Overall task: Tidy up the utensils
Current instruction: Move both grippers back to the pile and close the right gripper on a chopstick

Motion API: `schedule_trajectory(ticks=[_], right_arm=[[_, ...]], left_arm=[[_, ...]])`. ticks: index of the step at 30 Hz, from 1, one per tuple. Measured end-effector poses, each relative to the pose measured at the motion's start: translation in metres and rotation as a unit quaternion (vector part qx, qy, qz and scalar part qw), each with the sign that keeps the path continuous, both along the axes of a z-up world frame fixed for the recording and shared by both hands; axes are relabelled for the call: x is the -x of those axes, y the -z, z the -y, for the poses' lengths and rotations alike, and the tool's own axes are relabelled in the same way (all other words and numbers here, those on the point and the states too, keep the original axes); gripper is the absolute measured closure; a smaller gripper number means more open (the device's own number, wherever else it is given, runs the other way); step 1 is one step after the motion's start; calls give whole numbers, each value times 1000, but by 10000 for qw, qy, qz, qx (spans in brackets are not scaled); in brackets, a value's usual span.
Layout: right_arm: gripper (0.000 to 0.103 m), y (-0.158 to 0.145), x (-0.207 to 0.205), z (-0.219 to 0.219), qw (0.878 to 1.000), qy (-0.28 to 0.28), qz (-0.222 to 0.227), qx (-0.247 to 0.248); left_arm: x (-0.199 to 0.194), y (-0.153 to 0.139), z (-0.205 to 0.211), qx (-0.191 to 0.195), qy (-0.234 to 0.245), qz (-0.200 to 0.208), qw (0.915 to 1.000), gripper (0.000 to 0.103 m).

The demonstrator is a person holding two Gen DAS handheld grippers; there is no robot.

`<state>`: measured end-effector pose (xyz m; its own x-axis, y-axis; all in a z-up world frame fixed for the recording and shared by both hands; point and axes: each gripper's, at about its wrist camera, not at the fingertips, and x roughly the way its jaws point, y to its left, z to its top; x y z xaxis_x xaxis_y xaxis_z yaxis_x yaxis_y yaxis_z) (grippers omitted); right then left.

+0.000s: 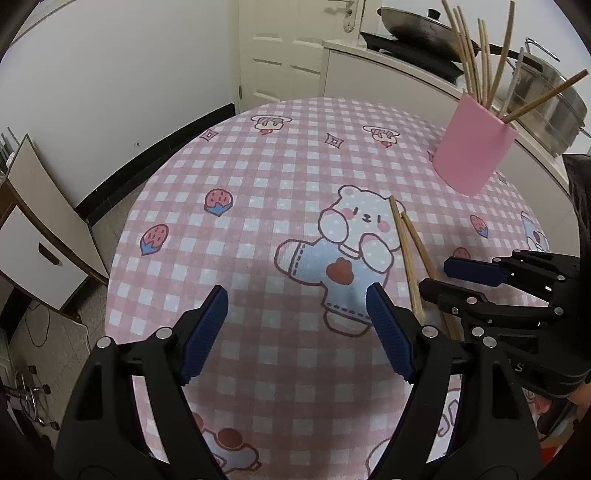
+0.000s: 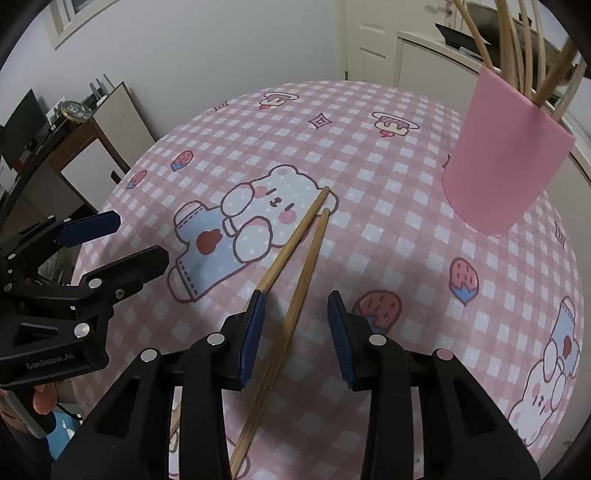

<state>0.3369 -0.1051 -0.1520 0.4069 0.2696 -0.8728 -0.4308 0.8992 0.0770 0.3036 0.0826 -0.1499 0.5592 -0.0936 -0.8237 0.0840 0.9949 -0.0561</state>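
Two wooden chopsticks (image 2: pixel 295 266) lie on the pink checked tablecloth (image 2: pixel 369 177), crossing near their lower ends. My right gripper (image 2: pixel 295 306) is open and straddles them just above the cloth, jaws on either side. A pink holder (image 2: pixel 502 166) with several chopsticks stands at the far right. In the left wrist view my left gripper (image 1: pixel 297 299) is open and empty over the bear print, left of the chopsticks (image 1: pixel 410 251). The right gripper (image 1: pixel 439 277) shows there at the right, and the holder (image 1: pixel 474 147) stands beyond.
The table edge curves down to a tiled floor at the left. A white cabinet (image 1: pixel 40 236) stands at the left. A counter with a wok (image 1: pixel 417 26) and a steel pot (image 1: pixel 546 99) lies behind the holder. The left gripper (image 2: pixel 122 236) shows at the left.
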Motion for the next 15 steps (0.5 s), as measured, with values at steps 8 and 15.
schedule_trajectory(ticks=[8, 15], right_arm=[[94, 0, -2, 7, 9997, -188, 51, 155], [94, -1, -4, 30, 9996, -126, 1, 233]], left_arm=[[-7, 1, 14, 124, 106, -63, 9998, 26], [-17, 2, 44, 173, 383, -169, 9990, 26]])
